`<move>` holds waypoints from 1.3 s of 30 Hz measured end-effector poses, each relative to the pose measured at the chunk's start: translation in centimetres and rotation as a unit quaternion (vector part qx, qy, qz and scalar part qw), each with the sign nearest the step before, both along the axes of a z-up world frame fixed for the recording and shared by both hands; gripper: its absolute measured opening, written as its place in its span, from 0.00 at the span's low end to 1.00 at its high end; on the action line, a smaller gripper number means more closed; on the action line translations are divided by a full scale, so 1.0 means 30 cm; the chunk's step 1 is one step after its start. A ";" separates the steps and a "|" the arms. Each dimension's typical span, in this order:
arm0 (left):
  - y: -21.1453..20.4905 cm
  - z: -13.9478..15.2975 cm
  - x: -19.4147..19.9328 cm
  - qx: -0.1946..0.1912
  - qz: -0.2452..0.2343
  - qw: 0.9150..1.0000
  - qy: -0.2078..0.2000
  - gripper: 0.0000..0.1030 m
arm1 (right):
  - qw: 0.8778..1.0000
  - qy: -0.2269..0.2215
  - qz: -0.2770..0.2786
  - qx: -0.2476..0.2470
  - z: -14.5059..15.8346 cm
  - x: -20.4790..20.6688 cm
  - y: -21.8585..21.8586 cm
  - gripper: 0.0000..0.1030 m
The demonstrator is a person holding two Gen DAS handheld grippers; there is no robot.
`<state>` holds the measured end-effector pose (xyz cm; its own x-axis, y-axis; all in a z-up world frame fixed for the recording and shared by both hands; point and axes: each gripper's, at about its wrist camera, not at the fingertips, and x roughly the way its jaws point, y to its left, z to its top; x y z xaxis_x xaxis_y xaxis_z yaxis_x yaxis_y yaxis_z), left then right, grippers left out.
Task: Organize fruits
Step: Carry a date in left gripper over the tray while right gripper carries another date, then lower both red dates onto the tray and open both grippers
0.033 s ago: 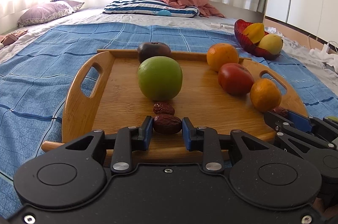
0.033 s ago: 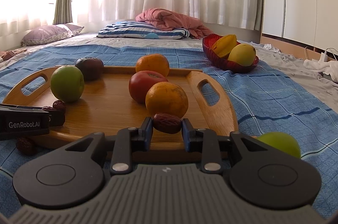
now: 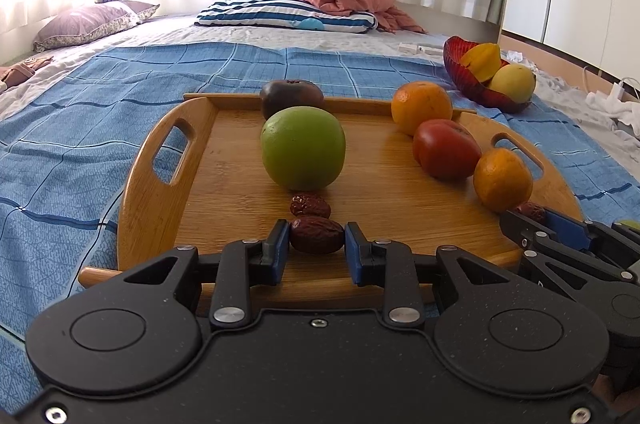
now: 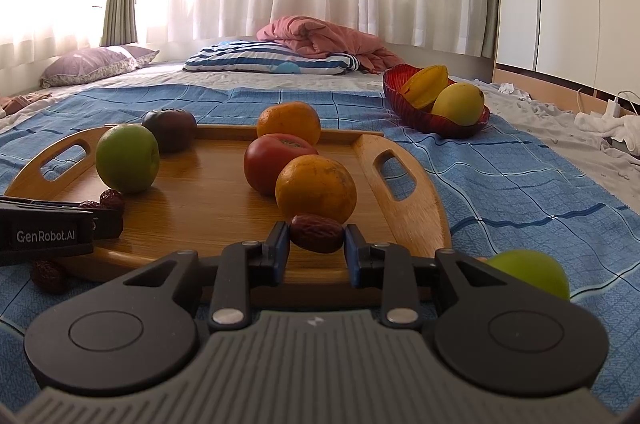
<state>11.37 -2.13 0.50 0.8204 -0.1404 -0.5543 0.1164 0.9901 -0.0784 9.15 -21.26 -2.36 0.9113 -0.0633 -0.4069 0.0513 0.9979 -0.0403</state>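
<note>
Date [image 3: 316,235]: dark red-brown, wrinkled, glossy, oval.

In the right wrist view, the green fruit [image 4: 532,274] on the blue blanket is half hidden behind the right gripper's housing, and the left gripper [image 4: 108,220] is cut off by the picture's left edge, covering part of a date. The dark fruit [image 3: 291,96] sits partly behind the green apple [image 3: 303,148].

Open tray [image 3: 240,208] middle between green apple [image 3: 303,148] and orange-tomato row [image 3: 446,149].
</note>
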 end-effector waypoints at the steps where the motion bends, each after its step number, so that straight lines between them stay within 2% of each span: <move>1: -0.003 0.001 -0.001 0.000 0.000 1.000 -0.001 0.28 | 1.000 0.000 0.000 0.000 0.001 0.000 0.001 0.35; 7: -0.002 0.001 -0.005 0.000 -0.005 1.000 -0.002 0.33 | 1.000 -0.002 -0.002 0.000 0.000 -0.003 0.001 0.43; 8: -0.002 0.001 -0.005 0.000 -0.005 1.000 -0.002 0.34 | 1.000 -0.002 -0.002 0.001 0.000 -0.003 0.001 0.47; 17: -0.003 0.005 -0.023 0.001 -0.005 1.000 -0.003 0.43 | 1.000 -0.006 -0.002 0.001 -0.001 -0.005 -0.005 0.52; 21: -0.002 0.008 -0.032 0.002 -0.004 1.000 -0.005 0.50 | 1.000 -0.008 -0.003 0.001 -0.002 -0.008 -0.005 0.55; 39: -0.006 0.032 -0.084 0.007 -0.013 1.000 -0.016 0.73 | 1.000 -0.021 0.000 0.003 -0.003 -0.029 -0.003 0.75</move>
